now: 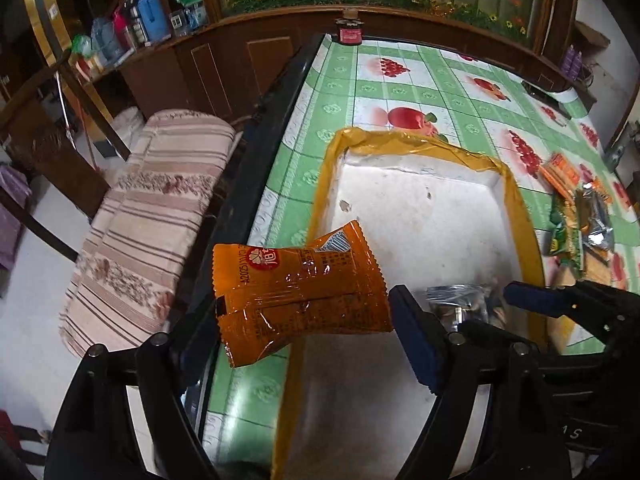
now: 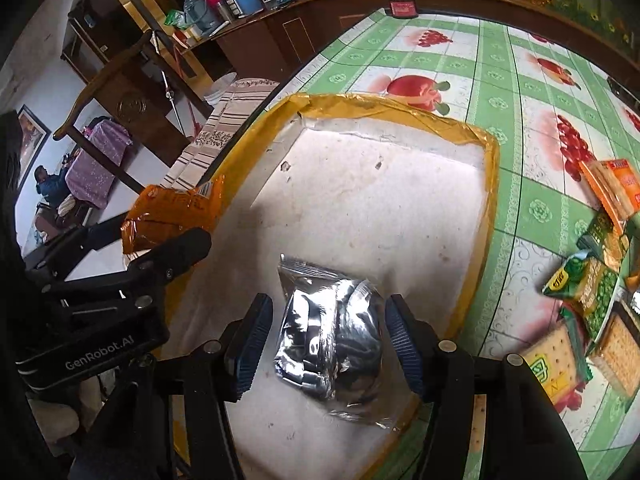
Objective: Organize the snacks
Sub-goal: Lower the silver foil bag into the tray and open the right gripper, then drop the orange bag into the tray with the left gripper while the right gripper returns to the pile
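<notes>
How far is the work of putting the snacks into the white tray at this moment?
Early stage. Done: one silver packet lies in the tray, between the right gripper's open fingers. In hand: the left gripper holds an orange packet above the tray's left edge. Left: the cracker and green packets on the tablecloth beside the tray.

Left gripper: near finger hidden behind orange packet; grip contact not visible. Packet print too small to read. Silver packet mostly hidden behind the fingers in left view. Tray near edge cut off by frame bottom. Cracker packs clipped at right edge. Red jar label illegible.
</notes>
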Demonstrator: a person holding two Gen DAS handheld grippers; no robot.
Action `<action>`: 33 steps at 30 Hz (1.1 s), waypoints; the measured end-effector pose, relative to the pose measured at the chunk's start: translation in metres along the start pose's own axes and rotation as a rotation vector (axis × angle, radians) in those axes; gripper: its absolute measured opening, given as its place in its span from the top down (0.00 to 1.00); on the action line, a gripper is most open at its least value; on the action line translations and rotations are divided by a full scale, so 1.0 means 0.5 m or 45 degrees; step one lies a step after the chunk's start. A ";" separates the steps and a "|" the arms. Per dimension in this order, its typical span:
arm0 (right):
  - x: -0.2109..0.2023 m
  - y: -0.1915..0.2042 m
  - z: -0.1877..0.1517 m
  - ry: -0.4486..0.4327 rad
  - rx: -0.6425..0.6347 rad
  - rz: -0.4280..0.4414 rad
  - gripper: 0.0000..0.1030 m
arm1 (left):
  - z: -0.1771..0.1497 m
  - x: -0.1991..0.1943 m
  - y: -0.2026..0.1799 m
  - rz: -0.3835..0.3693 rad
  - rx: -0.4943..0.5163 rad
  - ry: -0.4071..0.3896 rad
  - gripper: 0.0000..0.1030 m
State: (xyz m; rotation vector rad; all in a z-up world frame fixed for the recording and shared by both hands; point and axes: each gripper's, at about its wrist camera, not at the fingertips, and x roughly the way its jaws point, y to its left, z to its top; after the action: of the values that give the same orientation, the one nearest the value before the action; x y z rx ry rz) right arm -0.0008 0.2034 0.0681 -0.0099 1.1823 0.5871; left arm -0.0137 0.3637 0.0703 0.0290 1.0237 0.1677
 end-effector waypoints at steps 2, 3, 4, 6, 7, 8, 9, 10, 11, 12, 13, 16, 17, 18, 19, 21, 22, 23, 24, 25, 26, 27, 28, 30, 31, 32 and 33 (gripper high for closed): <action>-0.001 0.001 0.003 -0.007 -0.002 -0.012 0.41 | 0.004 0.000 -0.004 0.023 0.020 -0.013 0.20; -0.003 0.000 0.003 -0.010 0.001 -0.014 0.41 | 0.007 0.000 -0.004 0.020 0.026 -0.013 0.19; -0.005 -0.002 0.004 -0.013 0.005 -0.015 0.41 | 0.010 -0.001 -0.005 0.016 0.033 -0.012 0.19; -0.013 -0.006 0.004 -0.025 0.011 -0.018 0.40 | 0.015 -0.004 -0.010 0.024 0.049 -0.013 0.19; -0.018 -0.008 0.003 -0.032 0.011 -0.022 0.40 | 0.017 -0.008 -0.015 0.042 0.064 -0.020 0.19; -0.022 -0.010 0.002 -0.038 0.012 -0.022 0.39 | 0.020 -0.011 -0.020 0.056 0.079 -0.028 0.19; -0.026 -0.013 0.000 -0.043 0.019 -0.023 0.39 | 0.021 -0.013 -0.024 0.066 0.089 -0.031 0.19; -0.031 -0.019 -0.002 -0.048 0.033 -0.023 0.39 | 0.025 -0.015 -0.030 0.086 0.100 -0.031 0.19; -0.035 -0.026 -0.005 -0.051 0.051 -0.021 0.39 | 0.027 -0.015 -0.034 0.105 0.109 -0.028 0.19; -0.038 -0.032 -0.007 -0.054 0.066 -0.019 0.39 | 0.030 -0.016 -0.039 0.121 0.117 -0.025 0.19; -0.044 -0.039 -0.010 -0.058 0.083 -0.018 0.39 | 0.032 -0.018 -0.044 0.131 0.125 -0.025 0.19; -0.058 -0.055 -0.017 -0.072 0.111 0.003 0.39 | 0.038 -0.027 -0.050 0.124 0.131 -0.034 0.18; -0.065 -0.058 -0.020 -0.080 0.115 -0.001 0.39 | 0.039 -0.029 -0.051 0.120 0.132 -0.037 0.18; -0.073 -0.061 -0.023 -0.091 0.119 -0.005 0.39 | 0.040 -0.032 -0.053 0.117 0.134 -0.040 0.18; -0.081 -0.066 -0.026 -0.102 0.131 0.003 0.39 | 0.042 -0.035 -0.055 0.118 0.136 -0.042 0.18; -0.098 -0.076 -0.030 -0.125 0.163 0.021 0.39 | 0.043 -0.041 -0.059 0.119 0.138 -0.047 0.18; -0.108 -0.083 -0.032 -0.139 0.178 0.027 0.39 | 0.045 -0.046 -0.060 0.118 0.133 -0.052 0.18; -0.125 -0.094 -0.038 -0.161 0.200 0.037 0.39 | 0.046 -0.048 -0.059 0.116 0.125 -0.055 0.18; -0.137 -0.105 -0.044 -0.175 0.217 0.044 0.39 | 0.049 -0.054 -0.057 0.109 0.108 -0.062 0.18; -0.153 -0.124 -0.051 -0.192 0.240 0.045 0.39 | 0.049 -0.060 -0.054 0.097 0.090 -0.068 0.18; -0.167 -0.142 -0.059 -0.207 0.259 0.037 0.39 | 0.048 -0.068 -0.050 0.077 0.068 -0.074 0.18; -0.184 -0.170 -0.070 -0.226 0.291 0.020 0.38 | 0.048 -0.078 -0.046 0.048 0.040 -0.078 0.18; -0.197 -0.202 -0.081 -0.240 0.324 0.000 0.36 | 0.047 -0.093 -0.039 0.003 -0.002 -0.081 0.19; -0.217 -0.277 -0.109 -0.244 0.396 -0.074 0.36 | 0.040 -0.116 -0.029 -0.105 -0.076 -0.076 0.19; -0.225 -0.317 -0.124 -0.236 0.438 -0.118 0.34 | 0.033 -0.127 -0.029 -0.167 -0.112 -0.072 0.19; -0.233 -0.361 -0.140 -0.224 0.475 -0.157 0.34 | 0.029 -0.135 -0.030 -0.205 -0.135 -0.069 0.19; -0.236 -0.383 -0.146 -0.219 0.480 -0.179 0.34 | 0.022 -0.142 -0.034 -0.231 -0.155 -0.067 0.19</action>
State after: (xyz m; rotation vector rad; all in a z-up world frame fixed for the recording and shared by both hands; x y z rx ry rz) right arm -0.0099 -0.0323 0.0861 0.2715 1.0991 0.2301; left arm -0.0382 0.3365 0.1346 -0.1692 0.9564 0.0630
